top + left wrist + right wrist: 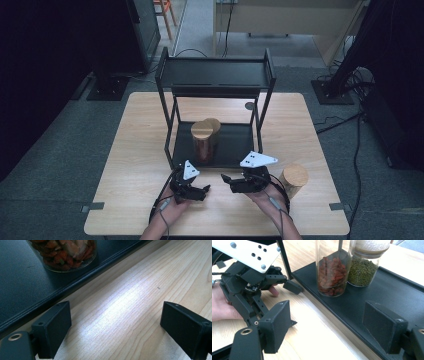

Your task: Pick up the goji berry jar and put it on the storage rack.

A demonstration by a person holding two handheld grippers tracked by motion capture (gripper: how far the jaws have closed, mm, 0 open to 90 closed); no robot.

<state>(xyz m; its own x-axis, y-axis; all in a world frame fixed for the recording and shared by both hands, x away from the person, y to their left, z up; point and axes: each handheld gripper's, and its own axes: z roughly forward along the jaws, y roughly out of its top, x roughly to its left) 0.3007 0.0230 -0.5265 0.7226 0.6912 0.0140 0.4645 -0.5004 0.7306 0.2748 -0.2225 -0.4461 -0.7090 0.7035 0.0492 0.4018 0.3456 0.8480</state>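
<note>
The jar of red dried pieces (pixel 202 141) stands upright on the bottom shelf of the black rack (pixel 216 75), near that shelf's front edge, with a second jar of green beans (pixel 362 268) just behind and beside it; whether the two touch cannot be told. Both carry pale wooden lids. In the right gripper view the red jar (pixel 331 272) rises beyond and between the two black jaws, clearly apart from them, its base on the dark shelf.

The left gripper (pixel 198 192) hovers low over the wooden table (pixel 125 150) just in front of the shelf, held in the person's left hand (pixel 172 207). Its jaws stand wide apart with nothing between them but bare table. In the left gripper view the bottom of the red jar (pixel 65 255) sits up and to the left of the jaws, beyond the shelf's front lip, not between them.

The right gripper (pixel 231 181) is also held low at the table's near side, just to the right of the left one, the two pointing roughly toward each other (their tips are near but apart). Its jaws too are spread wide and hold nothing.

A third jar with a wooden lid (pixel 293 179) stands on the table just right of the right gripper, outside the rack.
</note>
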